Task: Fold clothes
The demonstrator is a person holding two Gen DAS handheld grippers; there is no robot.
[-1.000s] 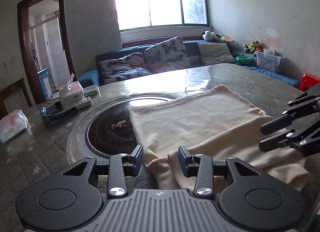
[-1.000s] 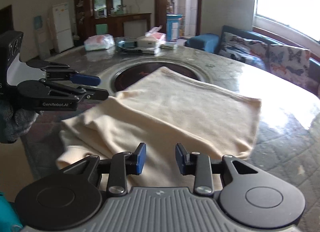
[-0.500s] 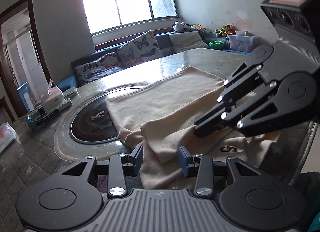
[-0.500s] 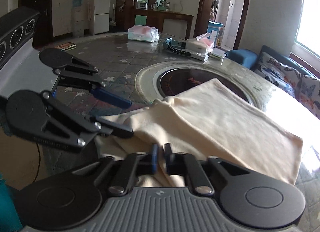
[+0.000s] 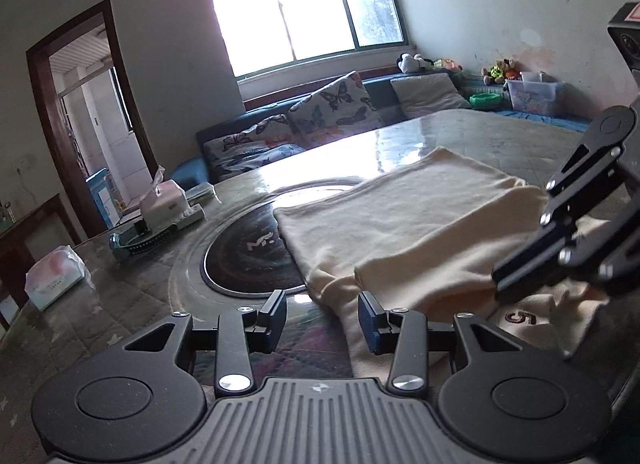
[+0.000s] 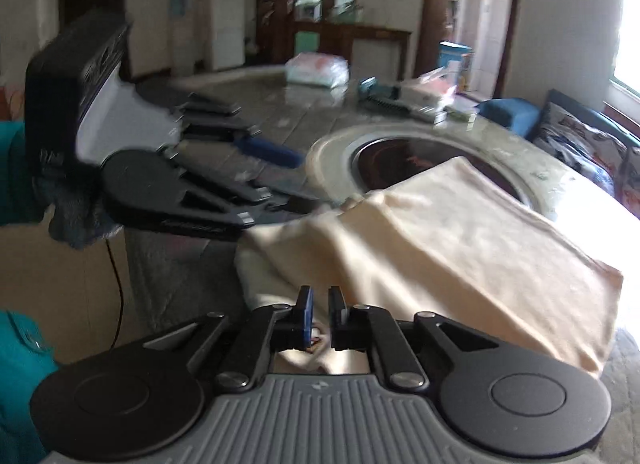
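A cream garment [image 5: 420, 224] lies partly folded on the round table, its near edge bunched, a brown "5" mark showing near the front. My left gripper [image 5: 322, 318] is open and empty, just left of the garment's near corner. My right gripper [image 6: 319, 314] is shut on a fold of the cream garment [image 6: 460, 248] at its near edge. In the left wrist view the right gripper [image 5: 520, 276] reaches in from the right with its tips pressed into the cloth. In the right wrist view the left gripper [image 6: 260, 180] is open at the garment's left.
A dark round hotplate [image 5: 248, 256] sits in the table's middle, partly under the garment. Tissue packs [image 5: 54, 278], a tissue box [image 5: 164, 204] and a teal-black object [image 5: 140, 242] lie at the far left. A sofa with butterfly cushions [image 5: 332, 108] stands behind.
My right gripper went from open to shut on the garment's near edge and stays clamped. My left gripper stays open and has shifted toward the garment's left corner.
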